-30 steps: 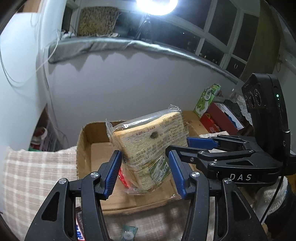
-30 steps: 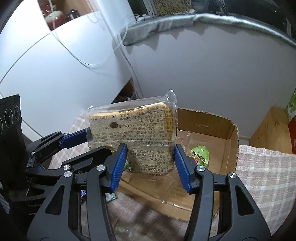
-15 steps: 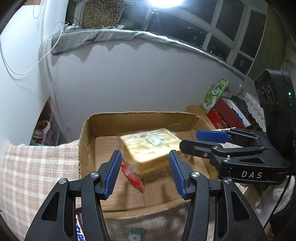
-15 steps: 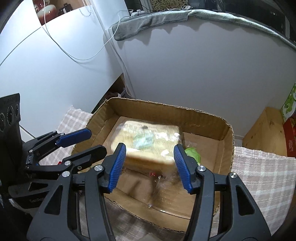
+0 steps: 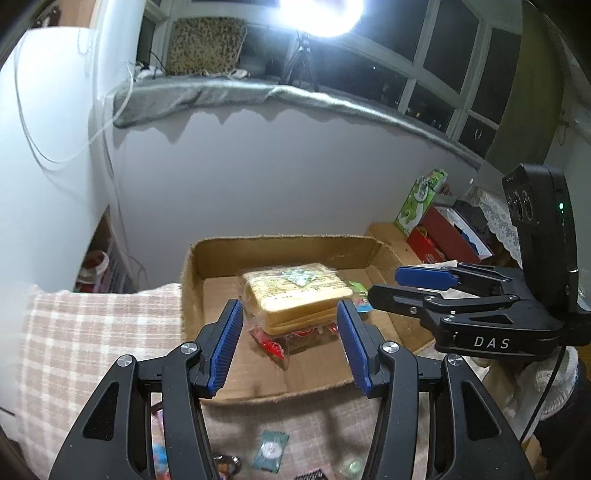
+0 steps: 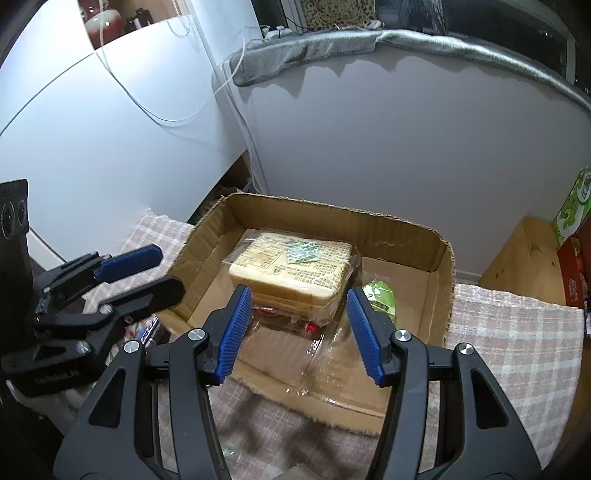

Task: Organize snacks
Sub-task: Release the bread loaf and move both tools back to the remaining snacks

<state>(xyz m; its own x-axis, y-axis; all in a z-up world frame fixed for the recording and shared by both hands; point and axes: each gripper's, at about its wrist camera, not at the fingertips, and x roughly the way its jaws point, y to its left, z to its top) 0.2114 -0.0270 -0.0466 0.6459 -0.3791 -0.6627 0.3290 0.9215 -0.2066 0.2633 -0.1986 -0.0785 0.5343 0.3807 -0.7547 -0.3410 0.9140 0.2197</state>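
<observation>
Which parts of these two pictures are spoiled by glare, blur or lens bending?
Left wrist view: the lamp at the top edge burns out to white, and the window ledge bends into an arc. Right wrist view: no glare; the bread in the cardboard box is sharp, and the wall edges curve.

A checked cloth [image 5: 92, 343] covers the surface; a cardboard box [image 5: 280, 380] sits on it, small wrapped snacks [image 5: 271, 448] (partly hidden) lying near.

A home room at night: dark windows [image 5: 436, 85] over a cloth-draped sill [image 5: 229, 92], a checked blanket [image 5: 92, 339], boxes [image 5: 439, 236] piled by the wall.
</observation>
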